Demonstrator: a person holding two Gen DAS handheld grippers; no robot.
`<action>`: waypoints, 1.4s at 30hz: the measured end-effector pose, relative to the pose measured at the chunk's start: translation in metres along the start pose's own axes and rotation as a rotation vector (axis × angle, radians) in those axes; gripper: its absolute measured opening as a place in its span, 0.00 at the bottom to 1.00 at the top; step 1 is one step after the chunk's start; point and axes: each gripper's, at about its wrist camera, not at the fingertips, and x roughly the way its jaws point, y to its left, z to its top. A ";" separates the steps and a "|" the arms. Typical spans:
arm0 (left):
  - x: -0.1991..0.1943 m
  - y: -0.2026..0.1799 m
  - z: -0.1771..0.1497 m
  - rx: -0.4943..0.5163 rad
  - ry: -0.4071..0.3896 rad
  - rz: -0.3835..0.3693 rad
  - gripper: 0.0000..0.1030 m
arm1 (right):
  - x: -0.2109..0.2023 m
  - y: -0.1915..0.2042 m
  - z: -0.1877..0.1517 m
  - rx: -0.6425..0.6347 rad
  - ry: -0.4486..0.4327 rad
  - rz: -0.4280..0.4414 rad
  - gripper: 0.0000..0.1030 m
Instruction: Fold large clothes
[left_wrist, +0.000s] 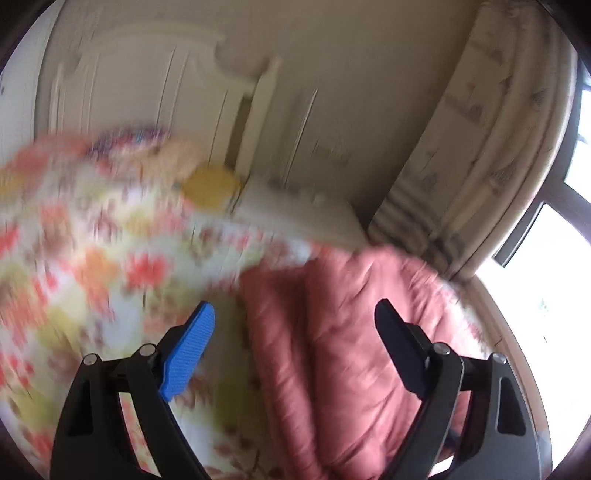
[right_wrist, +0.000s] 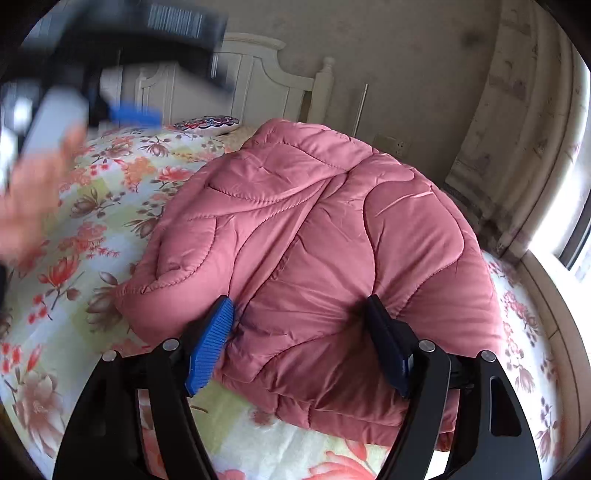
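A folded pink quilted jacket (right_wrist: 314, 236) lies in the middle of the right wrist frame on a bed covered by a floral bedspread (right_wrist: 92, 229), its stitched panels bulging toward the camera. The right gripper (right_wrist: 299, 347) sits at the lower centre of that frame with its jaws spread wide; the blue pads (right_wrist: 210, 347) press against the jacket's near edge on either side of a bulge of fabric, but nothing is pinched between them. In the upper left of the same frame the left gripper (right_wrist: 135, 112) appears blurred, held by a hand (right_wrist: 33, 199) above the bedspread. The left wrist frame is smeared; there the left gripper (left_wrist: 295, 350) is spread open over the jacket (left_wrist: 332, 350), which fills the lower centre and right, with nothing in its grasp. A white headboard (right_wrist: 266, 85) stands at the upper centre, and a curtain (right_wrist: 517, 147) hangs at the right.
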 end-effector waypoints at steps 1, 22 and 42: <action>-0.002 -0.013 0.009 0.037 -0.010 -0.004 0.90 | 0.000 0.001 0.001 -0.006 0.007 -0.002 0.70; 0.199 -0.019 -0.023 0.078 0.354 0.001 0.98 | 0.002 0.006 -0.007 -0.083 -0.010 -0.010 0.71; 0.190 -0.021 -0.027 0.104 0.276 -0.007 0.98 | 0.046 -0.145 0.047 0.157 0.104 0.066 0.79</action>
